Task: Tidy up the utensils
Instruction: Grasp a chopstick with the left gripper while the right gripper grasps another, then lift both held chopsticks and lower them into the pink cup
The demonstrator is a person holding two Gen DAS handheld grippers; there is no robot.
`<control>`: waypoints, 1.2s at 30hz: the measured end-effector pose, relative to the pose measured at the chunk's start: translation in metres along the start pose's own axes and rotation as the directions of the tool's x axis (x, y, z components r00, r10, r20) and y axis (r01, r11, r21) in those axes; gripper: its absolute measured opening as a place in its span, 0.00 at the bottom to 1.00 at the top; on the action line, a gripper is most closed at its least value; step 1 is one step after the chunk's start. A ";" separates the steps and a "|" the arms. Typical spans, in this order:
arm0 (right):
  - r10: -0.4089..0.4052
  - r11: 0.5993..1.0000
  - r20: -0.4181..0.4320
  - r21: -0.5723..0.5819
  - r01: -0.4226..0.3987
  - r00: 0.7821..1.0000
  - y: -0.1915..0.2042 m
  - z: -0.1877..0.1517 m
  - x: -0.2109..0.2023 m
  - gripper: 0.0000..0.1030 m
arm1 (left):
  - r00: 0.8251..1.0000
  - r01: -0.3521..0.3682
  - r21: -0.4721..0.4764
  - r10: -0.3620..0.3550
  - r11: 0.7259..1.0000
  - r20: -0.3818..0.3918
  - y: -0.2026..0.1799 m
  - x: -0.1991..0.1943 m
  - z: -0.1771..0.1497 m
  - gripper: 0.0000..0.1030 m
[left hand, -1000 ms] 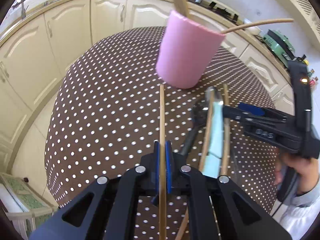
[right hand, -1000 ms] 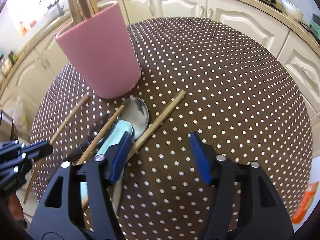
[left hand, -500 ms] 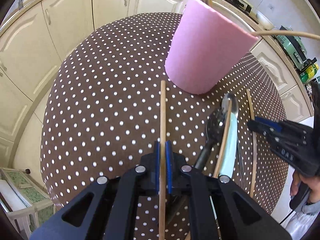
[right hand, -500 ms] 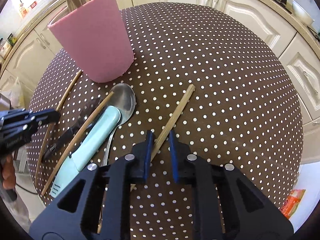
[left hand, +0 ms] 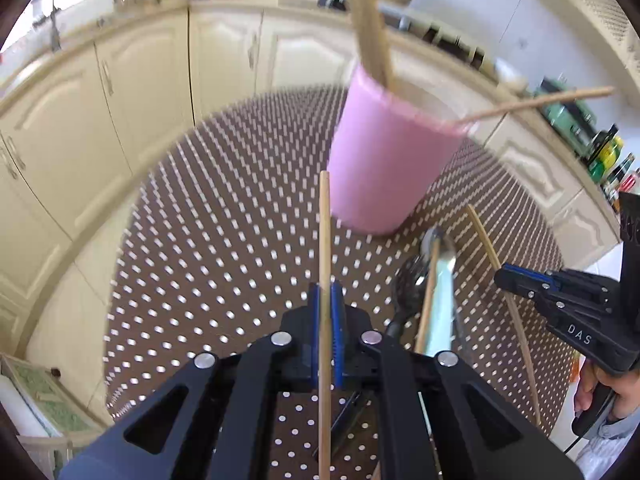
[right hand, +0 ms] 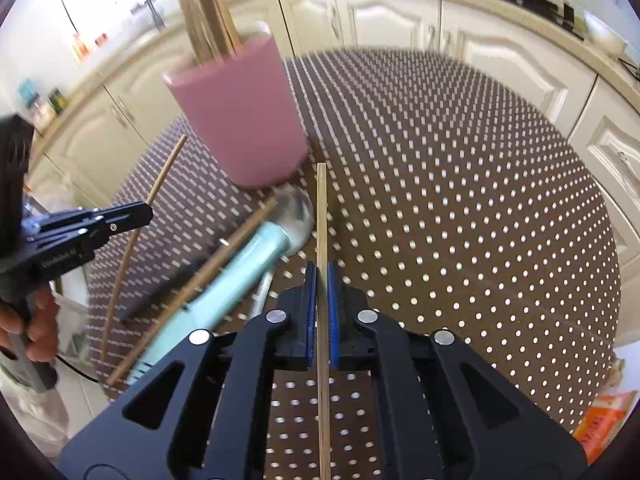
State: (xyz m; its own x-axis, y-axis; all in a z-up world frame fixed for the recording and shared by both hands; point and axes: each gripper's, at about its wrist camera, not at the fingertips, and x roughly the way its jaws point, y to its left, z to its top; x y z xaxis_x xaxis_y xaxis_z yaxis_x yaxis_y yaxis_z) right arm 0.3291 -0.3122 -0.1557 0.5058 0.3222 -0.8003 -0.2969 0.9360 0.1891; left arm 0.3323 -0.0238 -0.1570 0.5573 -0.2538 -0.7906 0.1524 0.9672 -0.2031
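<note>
A pink cup (left hand: 384, 168) (right hand: 240, 120) with several wooden sticks in it stands on the dotted table. My left gripper (left hand: 326, 292) is shut on a wooden chopstick (left hand: 325, 240), held off the cloth with its tip near the cup's base. My right gripper (right hand: 322, 270) is shut on a second chopstick (right hand: 322, 208), which points at the cup's foot. Each view shows the other gripper: the right one (left hand: 504, 276) and the left one (right hand: 144, 212). A metal spoon (right hand: 294, 212), a mint-handled utensil (right hand: 240, 276) and a loose chopstick (right hand: 224, 256) lie by the cup.
A brown cloth with white dots (right hand: 460, 200) covers the round table. A black utensil (left hand: 408, 280) lies beside the spoon. Cream kitchen cabinets (left hand: 140, 100) ring the table. An orange packet (right hand: 600, 420) lies beyond the table's right edge. A hand (right hand: 32, 332) grips the left tool's handle.
My right gripper closed on the chopstick that lay on the cloth and lifted it. Both grippers have tilted up with their chopsticks, so the cup now sits higher in both views.
</note>
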 end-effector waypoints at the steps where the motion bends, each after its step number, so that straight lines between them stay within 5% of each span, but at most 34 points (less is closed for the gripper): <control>1: 0.011 1.000 0.027 0.001 -0.011 1.000 0.000 -0.001 -0.007 0.06 | 0.999 0.003 0.002 -0.003 1.000 0.038 -0.002 -0.010 -0.001 0.05; 7: 0.095 0.995 0.230 -0.016 -0.094 0.969 0.009 -0.003 -0.069 0.06 | 0.963 0.035 0.069 -0.052 0.997 0.265 -0.020 -0.067 0.000 0.05; 11: 0.163 0.986 0.321 -0.036 -0.160 0.933 0.020 -0.002 -0.099 0.06 | 0.907 0.064 0.131 -0.113 0.989 0.407 -0.029 -0.096 0.001 0.05; 18: 0.218 0.975 0.471 -0.077 -0.206 0.855 0.038 0.015 -0.136 0.06 | 0.825 0.098 0.151 -0.165 0.984 0.541 -0.052 -0.116 0.012 0.05; 23: 0.218 0.976 0.578 -0.115 -0.186 0.786 0.062 0.044 -0.151 0.06 | 0.760 0.093 0.165 -0.177 0.982 0.625 -0.065 -0.124 0.026 0.05; 27: 0.180 0.984 0.657 -0.133 -0.122 0.732 0.078 0.067 -0.158 0.06 | 0.686 0.087 0.174 -0.186 0.981 0.704 -0.072 -0.128 0.041 0.06; 30: 0.166 0.986 0.696 -0.128 -0.107 0.699 0.084 0.082 -0.159 0.06 | 0.647 0.093 0.149 -0.174 0.984 0.743 -0.073 -0.128 0.054 0.05; 36: 0.118 0.992 0.758 -0.120 -0.041 0.641 0.089 0.100 -0.148 0.06 | 0.600 0.094 0.109 -0.143 0.990 0.787 -0.072 -0.118 0.079 0.06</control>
State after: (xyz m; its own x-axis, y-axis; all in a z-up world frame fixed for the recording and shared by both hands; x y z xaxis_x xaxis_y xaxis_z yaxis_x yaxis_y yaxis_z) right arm 0.3088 -0.2619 0.0363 0.9033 0.4250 -0.0593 -0.4126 0.8981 0.1520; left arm 0.3203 -0.0641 -0.0034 0.9550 -0.2965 0.0097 0.2917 0.9326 -0.2126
